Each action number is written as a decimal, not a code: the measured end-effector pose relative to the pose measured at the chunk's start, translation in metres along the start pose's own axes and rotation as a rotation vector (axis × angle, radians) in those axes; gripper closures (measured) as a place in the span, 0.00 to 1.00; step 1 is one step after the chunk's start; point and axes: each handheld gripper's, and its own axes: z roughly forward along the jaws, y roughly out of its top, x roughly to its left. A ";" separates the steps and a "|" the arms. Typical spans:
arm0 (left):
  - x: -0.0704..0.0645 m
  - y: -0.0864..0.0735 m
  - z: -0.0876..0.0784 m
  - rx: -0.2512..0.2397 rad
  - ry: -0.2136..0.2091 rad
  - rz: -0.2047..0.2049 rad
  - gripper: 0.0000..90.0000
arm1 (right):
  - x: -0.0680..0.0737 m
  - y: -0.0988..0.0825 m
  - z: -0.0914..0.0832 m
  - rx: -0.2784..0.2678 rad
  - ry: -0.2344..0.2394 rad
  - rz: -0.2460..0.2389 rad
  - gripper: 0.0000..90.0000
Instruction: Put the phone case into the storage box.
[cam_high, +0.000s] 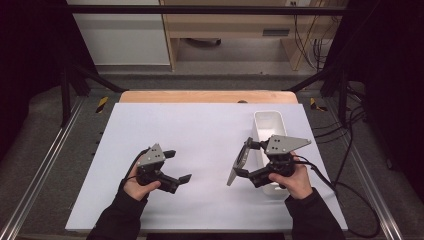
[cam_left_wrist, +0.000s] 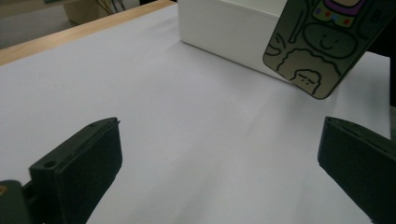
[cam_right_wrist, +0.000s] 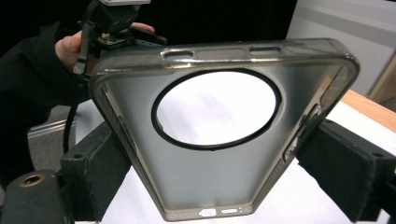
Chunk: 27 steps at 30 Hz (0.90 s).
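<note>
Translucent phone case (cam_right_wrist: 219, 140) in right claw (cam_high: 242, 161) (upright).

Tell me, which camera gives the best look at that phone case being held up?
The right gripper view: the phone case sits close between the right gripper's jaws, showing its inner side and round camera cutout. The left gripper view catches one corner of its cartoon-printed back. The high view shows it small and edge-on, beside the white bin.

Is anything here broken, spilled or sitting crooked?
Nothing looks damaged or spilled. The phone case is clamped in the right hand-held gripper, tilted above the white sheet beside the white bin. The left hand-held gripper is open, holding nothing.
</note>
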 end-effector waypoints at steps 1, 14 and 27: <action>0.001 -0.001 -0.003 -0.001 0.013 -0.001 0.00 | 0.000 0.000 -0.001 -0.004 -0.005 0.002 0.13; 0.022 -0.021 -0.040 -0.073 0.139 -0.043 0.00 | -0.001 0.002 -0.004 -0.010 -0.059 0.013 0.13; 0.035 -0.043 -0.063 -0.096 0.236 -0.074 0.00 | 0.000 0.006 -0.008 -0.013 -0.098 0.032 0.13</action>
